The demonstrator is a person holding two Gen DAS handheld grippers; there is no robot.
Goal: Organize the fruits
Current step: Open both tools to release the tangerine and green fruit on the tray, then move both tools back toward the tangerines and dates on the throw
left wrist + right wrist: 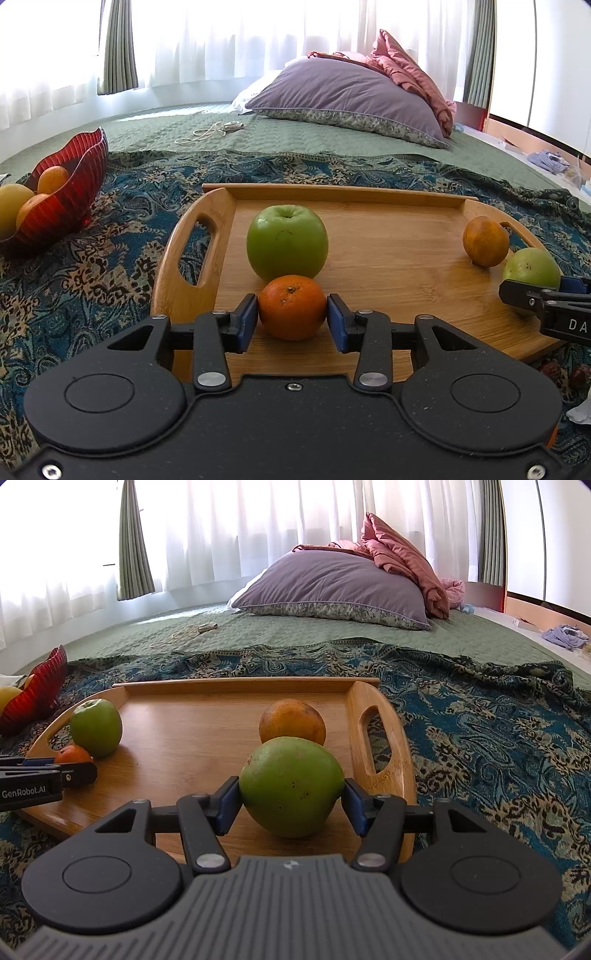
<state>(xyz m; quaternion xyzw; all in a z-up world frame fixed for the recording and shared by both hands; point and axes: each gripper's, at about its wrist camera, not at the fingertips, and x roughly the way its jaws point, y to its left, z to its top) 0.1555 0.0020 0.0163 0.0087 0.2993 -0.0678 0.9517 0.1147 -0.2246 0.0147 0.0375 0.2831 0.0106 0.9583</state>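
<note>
The left gripper is closed on a small orange resting at the near edge of the wooden tray, its blue pads touching both sides. A green apple sits just behind that orange. The right gripper clamps a green mango near the tray's right handle, with a larger orange just behind it. A red bowl of fruit stands left of the tray on the bed.

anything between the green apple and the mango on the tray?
Only bare tray between apple and mango in the right wrist view; the orange sits behind the mango.
</note>
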